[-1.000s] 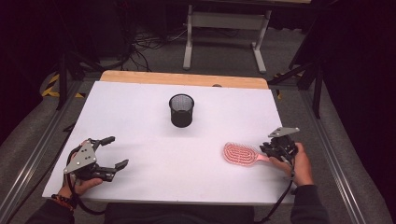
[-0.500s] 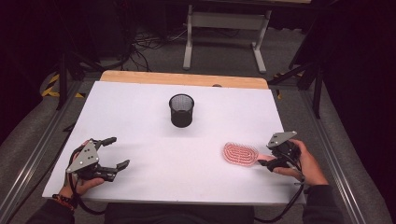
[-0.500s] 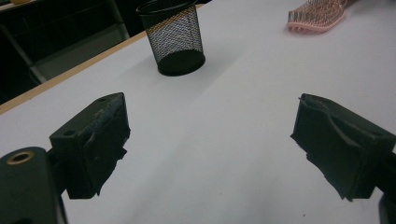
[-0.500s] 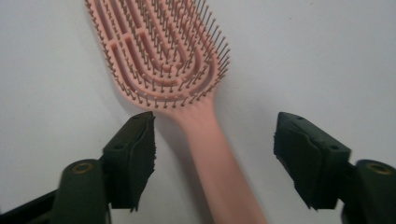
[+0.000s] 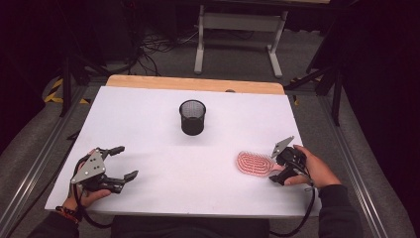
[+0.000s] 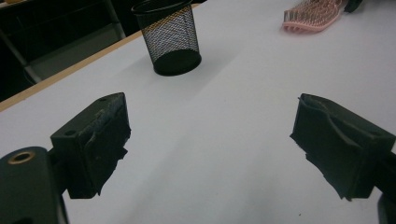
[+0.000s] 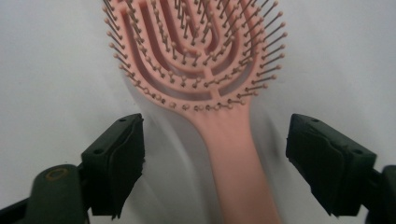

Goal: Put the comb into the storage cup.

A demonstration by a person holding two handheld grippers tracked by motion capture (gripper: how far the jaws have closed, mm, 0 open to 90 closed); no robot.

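R gripper (image 7: 212,163) astride hairbrush (image 7: 201,70) handle

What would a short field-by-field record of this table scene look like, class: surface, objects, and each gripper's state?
surface: white table
cup: black mesh cup, upright, toward the far middle
brush: pink hairbrush, lying bristles up at the right
left gripper: open, nothing between its fingers
right gripper: open, straddling the hairbrush handle without touching it

A pink hairbrush (image 5: 254,163), a black mesh cup (image 5: 192,117), a white table (image 5: 148,114).
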